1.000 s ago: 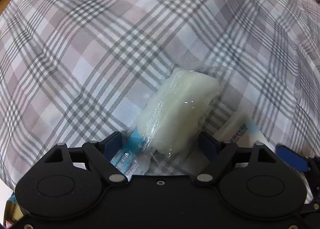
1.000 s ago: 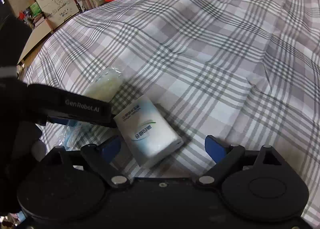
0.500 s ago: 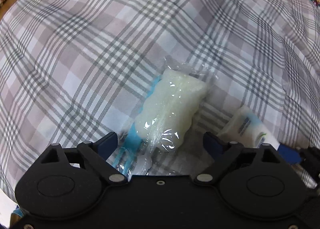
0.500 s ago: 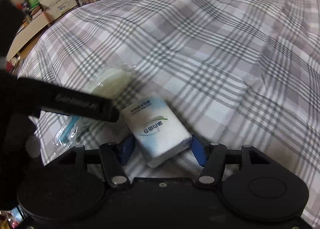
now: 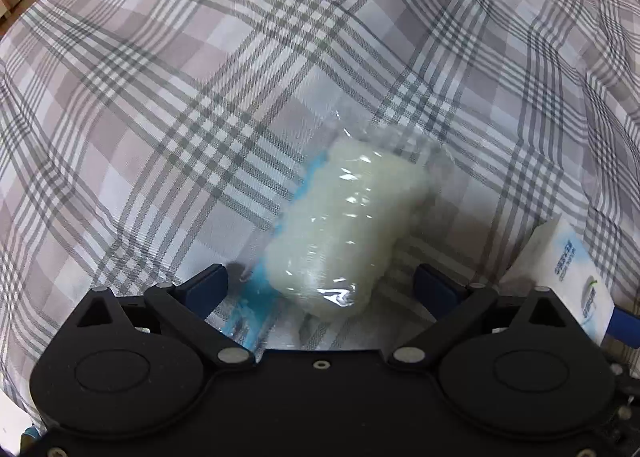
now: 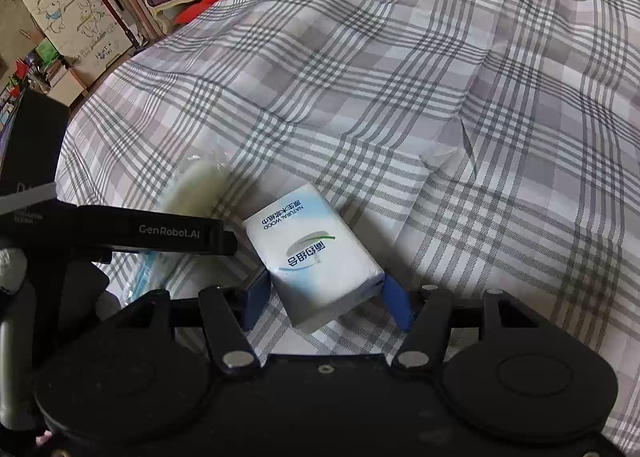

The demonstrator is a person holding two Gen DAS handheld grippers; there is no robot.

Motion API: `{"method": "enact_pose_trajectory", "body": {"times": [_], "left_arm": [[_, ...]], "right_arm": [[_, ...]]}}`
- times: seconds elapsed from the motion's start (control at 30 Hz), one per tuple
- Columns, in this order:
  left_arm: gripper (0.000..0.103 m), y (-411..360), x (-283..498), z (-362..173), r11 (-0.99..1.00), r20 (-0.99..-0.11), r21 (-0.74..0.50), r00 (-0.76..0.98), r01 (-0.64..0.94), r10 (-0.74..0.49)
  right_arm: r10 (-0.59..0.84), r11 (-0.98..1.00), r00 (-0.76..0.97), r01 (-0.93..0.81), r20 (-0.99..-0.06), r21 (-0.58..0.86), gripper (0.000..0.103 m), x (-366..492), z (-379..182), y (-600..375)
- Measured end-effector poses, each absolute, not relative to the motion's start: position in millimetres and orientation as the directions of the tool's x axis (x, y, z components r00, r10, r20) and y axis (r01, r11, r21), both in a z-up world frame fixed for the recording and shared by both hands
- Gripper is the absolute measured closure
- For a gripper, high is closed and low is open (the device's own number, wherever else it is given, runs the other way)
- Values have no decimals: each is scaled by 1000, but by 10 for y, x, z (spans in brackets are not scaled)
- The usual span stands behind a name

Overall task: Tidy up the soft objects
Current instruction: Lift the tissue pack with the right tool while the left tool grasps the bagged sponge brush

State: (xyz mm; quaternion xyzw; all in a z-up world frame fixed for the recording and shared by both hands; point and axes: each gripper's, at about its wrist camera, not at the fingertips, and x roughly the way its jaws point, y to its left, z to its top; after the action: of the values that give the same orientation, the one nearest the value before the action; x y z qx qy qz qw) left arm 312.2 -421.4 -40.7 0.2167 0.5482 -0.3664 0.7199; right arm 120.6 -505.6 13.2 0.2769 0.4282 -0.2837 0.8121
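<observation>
**Left claw freed from the wad, right claw on the tissue pack**

Left side first. My left claw point(image 5: 320, 289) stands wide apart; its jaws have just been opening, and the bagged cotton wad point(image 5: 344, 229) lies between them on the plaid bedspread point(image 5: 160, 97) with neither blue pad pressing on it. I see a gap on both sides. The clear wrapper with its blue strip point(image 5: 256, 297) trails toward the left pad point(image 5: 208, 289), so I judge the risk here is the film snagging as I draw off. Advice to self: lift straight away, no sideways sweep.

Right side. My right claw point(image 6: 324, 297) is clamped on the tissue pack point(image 6: 312, 253), both pads against its near end, and the jaws hold steady at that width. The pack sticks out forward over the bedspread, its far end raised or resting I cannot tell. It is soft, so I judge a firm squeeze will dent it and a loose one will let it tip. The grip sits at one end, not the middle: keep the wrist slow and the pack level when carrying.

The wad lies just beside the pack, to its left in the right wrist view. Where the pack should go, nothing in view tells me.
</observation>
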Motion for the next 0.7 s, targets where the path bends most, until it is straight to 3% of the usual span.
{"method": "enact_pose_trajectory", "body": {"times": [0.23,0.27,0.37,0.4,0.7], "left_arm": [[8,-4289,3121,-399,641,-948,-82,139,763,-288],[11,-4301,3125,-422,643,-949,-91,129,761,-288],[33,-4362,3103,-426,642,-944,-121,111,757,-309],[46,-4363,3090,-395,641,-941,-128,112,757,-320],[52,-4272,2931,-54,655,-935,-140,118,742,-334]], "right_arm": [[-217,674,479,704,-851,225,42,1196,143,-5090],[-217,674,482,703,-849,227,42,1191,153,-5080],[-220,677,494,698,-841,233,42,1183,185,-5064],[-221,676,497,698,-839,236,42,1178,194,-5068],[-246,655,494,719,-834,232,43,1153,226,-5097]]}}
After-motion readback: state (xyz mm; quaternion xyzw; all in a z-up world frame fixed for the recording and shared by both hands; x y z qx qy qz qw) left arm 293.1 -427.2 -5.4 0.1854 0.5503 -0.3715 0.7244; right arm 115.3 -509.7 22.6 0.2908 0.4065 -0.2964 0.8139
